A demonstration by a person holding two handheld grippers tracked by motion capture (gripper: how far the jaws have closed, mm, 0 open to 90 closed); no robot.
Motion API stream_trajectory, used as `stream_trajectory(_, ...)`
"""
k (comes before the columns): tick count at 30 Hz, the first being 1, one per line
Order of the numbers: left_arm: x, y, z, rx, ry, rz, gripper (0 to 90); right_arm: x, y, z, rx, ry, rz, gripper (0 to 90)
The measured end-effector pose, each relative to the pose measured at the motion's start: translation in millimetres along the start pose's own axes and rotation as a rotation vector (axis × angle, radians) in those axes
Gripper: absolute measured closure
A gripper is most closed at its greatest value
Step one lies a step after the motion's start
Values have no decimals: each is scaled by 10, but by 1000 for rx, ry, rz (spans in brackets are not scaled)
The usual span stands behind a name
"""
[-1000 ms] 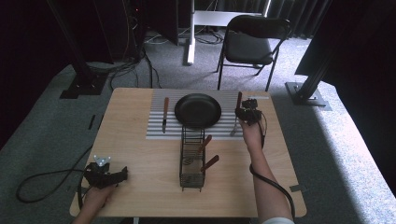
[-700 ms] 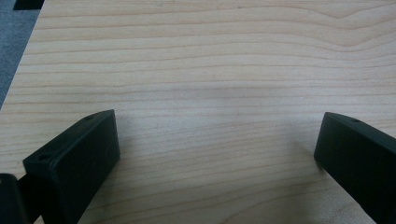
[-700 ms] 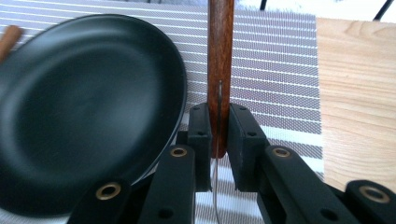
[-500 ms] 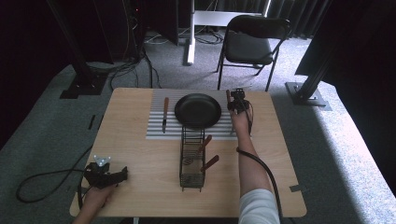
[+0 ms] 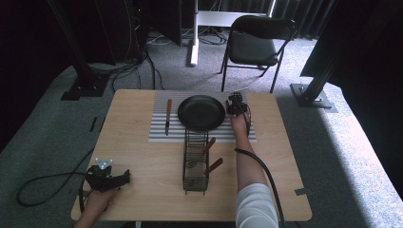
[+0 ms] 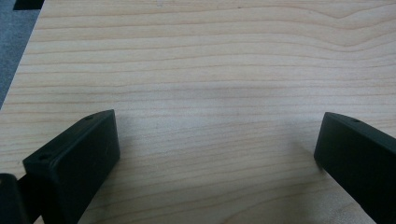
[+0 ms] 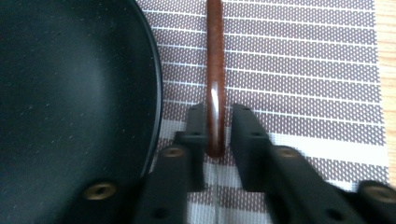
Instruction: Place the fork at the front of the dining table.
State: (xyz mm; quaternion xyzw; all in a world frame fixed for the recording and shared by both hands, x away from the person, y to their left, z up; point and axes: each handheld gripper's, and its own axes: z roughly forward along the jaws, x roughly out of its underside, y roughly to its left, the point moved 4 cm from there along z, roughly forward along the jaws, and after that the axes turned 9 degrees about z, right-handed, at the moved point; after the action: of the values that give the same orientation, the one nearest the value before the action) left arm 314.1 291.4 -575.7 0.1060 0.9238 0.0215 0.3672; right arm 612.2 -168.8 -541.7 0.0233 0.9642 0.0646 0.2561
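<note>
The brown wooden handle (image 7: 215,79) is lying on the striped placemat (image 7: 299,70) near the far edge of the table, just beside the right rim of the black pan (image 7: 70,93). The right tongs (image 7: 215,135) are sitting astride its near end, jaws narrow with one on each side, a thin gap perhaps remaining — so I am taking this as the grasp just being made, not yet a lift. From above, the right tongs (image 5: 236,105) are reaching out at the end of a long arm, right of the pan (image 5: 201,112).

A wire rack (image 5: 196,164) holding other brown-handled utensils is standing mid-table, and a knife (image 5: 168,115) is resting on the mat left of the pan. The left tongs (image 5: 108,179) are idling near the table's near-left corner, jaws wide over bare wood (image 6: 210,93), holding nothing.

Next, I judge, they need to be closing fully and raising the handle clear without knocking the pan — likely heading for the rack.
</note>
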Motion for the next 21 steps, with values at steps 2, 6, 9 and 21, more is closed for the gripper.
stream_trajectory(2, 0, 0, 0, 0, 0, 0, 0, 3, -11, -81, -25, -11, 20, 687)
stream_trajectory(6, 0, 0, 0, 0, 0, 0, 0, 14, -53, -359, -76, -61, 22, 631)
stream_trajectory(9, 0, 0, 0, 0, 0, 0, 0, 79, -110, -549, -135, -67, 34, 597)
stream_trajectory(21, -1, 0, 0, 0, 0, 0, 0, 483, -305, -686, -147, -34, 19, 595)
